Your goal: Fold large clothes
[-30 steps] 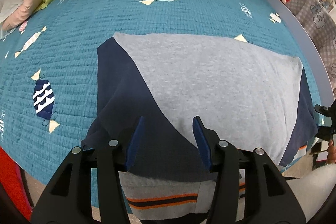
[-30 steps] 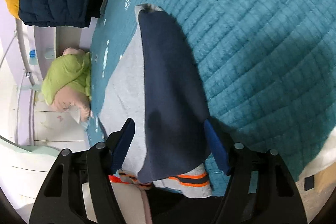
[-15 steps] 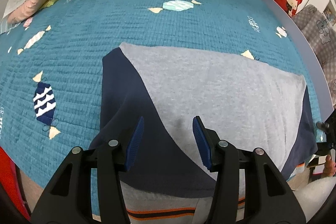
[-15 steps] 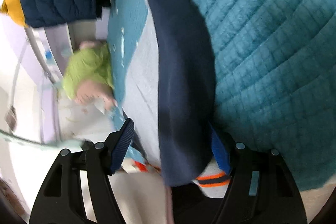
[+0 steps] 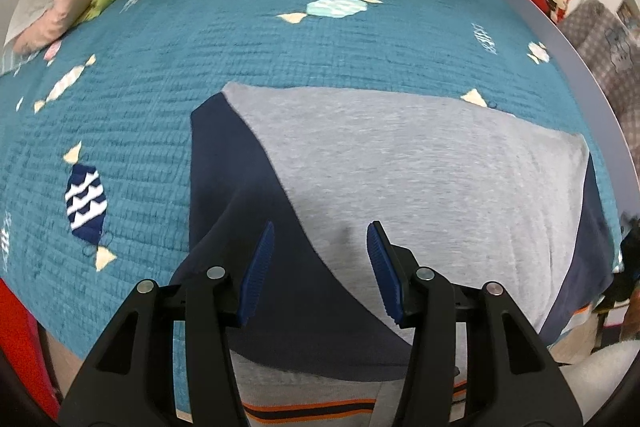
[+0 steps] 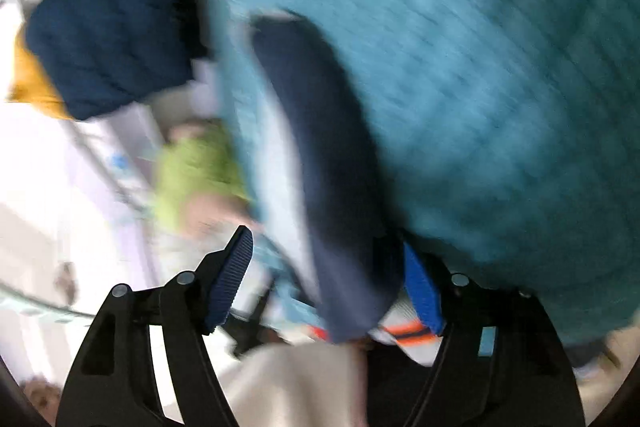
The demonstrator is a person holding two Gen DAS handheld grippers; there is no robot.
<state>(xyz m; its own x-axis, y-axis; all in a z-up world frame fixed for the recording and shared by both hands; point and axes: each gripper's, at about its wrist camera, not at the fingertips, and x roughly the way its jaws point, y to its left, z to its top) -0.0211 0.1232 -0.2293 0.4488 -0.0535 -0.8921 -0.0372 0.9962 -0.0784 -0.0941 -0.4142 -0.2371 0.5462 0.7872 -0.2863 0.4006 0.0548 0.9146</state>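
- Clearly, only the left wrist view shows the whole grey sweatshirt (image 5: 420, 167) flat on the teal quilt (image 5: 200, 39), navy sleeve (image 5: 240, 211) folded across it.
- The left gripper (image 5: 320, 263) hovers above, jaws apart, gripping nothing.
- The blurred right view shows the right gripper (image 6: 328, 279) opening, the sweatshirt's navy edge (image 6: 320, 147) between its pads.

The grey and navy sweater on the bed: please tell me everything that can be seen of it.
The sweater looks like soft knit: a grey body, navy sleeves folded over it at both sides, and a ribbed hem with orange and dark stripes. It lies flat on the teal bedspread, hem at the near edge. The left gripper hovers open above it. The right gripper is opening around one navy sleeve, in a blurred view.
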